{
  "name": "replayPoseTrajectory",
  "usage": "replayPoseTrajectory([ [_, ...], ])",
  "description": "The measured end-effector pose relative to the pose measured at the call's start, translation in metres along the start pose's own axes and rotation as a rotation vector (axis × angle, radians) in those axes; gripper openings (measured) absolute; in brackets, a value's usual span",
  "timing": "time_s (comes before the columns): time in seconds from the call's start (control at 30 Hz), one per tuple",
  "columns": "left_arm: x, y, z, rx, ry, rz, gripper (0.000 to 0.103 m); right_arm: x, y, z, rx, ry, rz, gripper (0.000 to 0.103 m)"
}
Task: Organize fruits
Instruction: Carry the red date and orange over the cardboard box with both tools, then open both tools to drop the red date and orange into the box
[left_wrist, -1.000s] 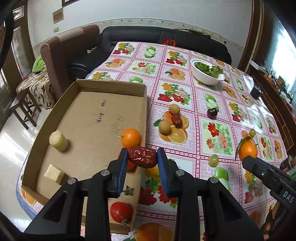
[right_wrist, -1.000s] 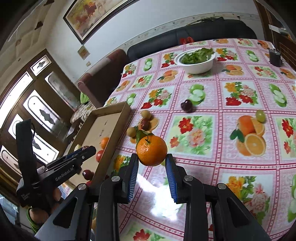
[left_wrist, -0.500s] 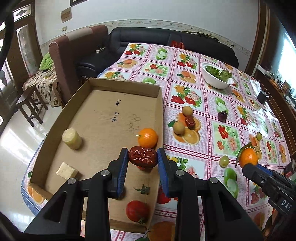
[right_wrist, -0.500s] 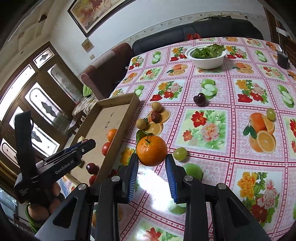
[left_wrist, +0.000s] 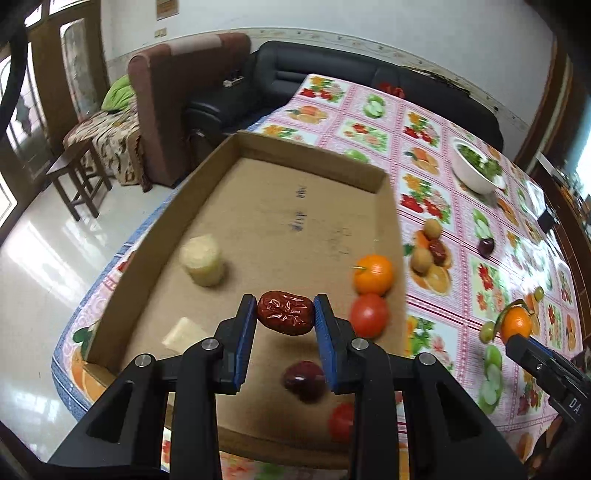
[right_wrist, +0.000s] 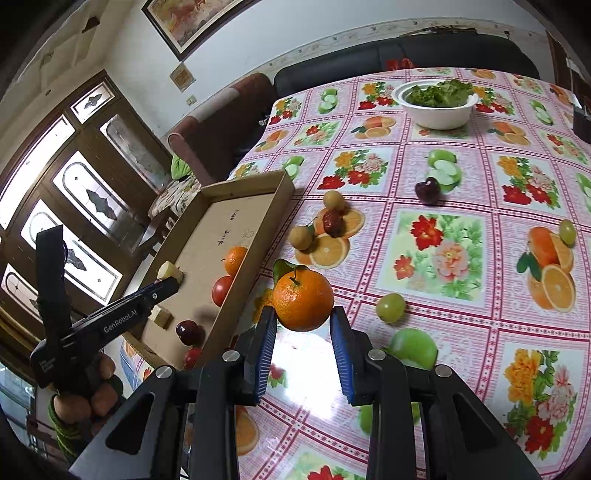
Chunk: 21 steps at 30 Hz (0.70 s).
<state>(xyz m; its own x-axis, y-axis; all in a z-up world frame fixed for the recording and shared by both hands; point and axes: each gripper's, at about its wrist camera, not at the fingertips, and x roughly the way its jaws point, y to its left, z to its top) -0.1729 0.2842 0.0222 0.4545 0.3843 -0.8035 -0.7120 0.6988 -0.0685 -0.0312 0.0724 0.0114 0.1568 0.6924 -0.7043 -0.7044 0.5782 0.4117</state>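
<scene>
A wrinkled red date (left_wrist: 285, 313) is clamped between the blue pads of the left hand-held gripper (left_wrist: 285, 314), held in the air above the floor of a shallow cardboard box (left_wrist: 258, 221). Just beyond and to the right of this hand-held gripper, an orange (left_wrist: 373, 274) and a red tomato (left_wrist: 369, 315) lie touching against the box's right wall; a pale cylinder-shaped piece (left_wrist: 202, 260) is seen ahead to the left, and a dark red fruit (left_wrist: 303, 380) lies below the pads. Handwritten marks are seen on the box floor.

A leafy mandarin (right_wrist: 303, 299) is gripped between the pads of the right hand-held gripper (right_wrist: 303, 325), held above the table (right_wrist: 461, 295), just to the right of the box's near wall. The table is covered with a glossy pink cloth printed with squares of fruit and flowers. Ahead of this hand-held gripper, two small brown fruits and another date (right_wrist: 332, 223) are grouped on a printed orange slice; a green grape (right_wrist: 390, 307) and a green apple (right_wrist: 413, 349) lie just to its right. Far ahead, a white bowl of greens (right_wrist: 437, 103) stands near the table's far end.

Beyond the table a black sofa (left_wrist: 332, 77) is set against a white wall, with a brown armchair (left_wrist: 177, 96) beside it. A framed painting (right_wrist: 184, 22) hangs on the wall, wooden doors with glass panes (right_wrist: 74, 199) stand to the left, and a pale, shiny tiled floor (left_wrist: 48, 266) is seen beside the table.
</scene>
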Motion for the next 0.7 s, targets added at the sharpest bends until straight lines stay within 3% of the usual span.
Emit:
replayPoseTrajectory([
  [0.17,0.010,0.020,0.001,-0.042,0.027,0.006,0.029,0.012,0.012,0.007,-0.030,0.012,0.009,0.030],
  [0.4,0.024,0.017,0.005,-0.029,0.066,-0.005,0.029,0.046,0.045,0.034,-0.099,0.035,0.053,0.030],
  [0.7,0.044,0.002,0.018,0.020,0.103,0.004,0.029,0.128,0.093,0.076,-0.217,0.131,0.038,0.030],
])
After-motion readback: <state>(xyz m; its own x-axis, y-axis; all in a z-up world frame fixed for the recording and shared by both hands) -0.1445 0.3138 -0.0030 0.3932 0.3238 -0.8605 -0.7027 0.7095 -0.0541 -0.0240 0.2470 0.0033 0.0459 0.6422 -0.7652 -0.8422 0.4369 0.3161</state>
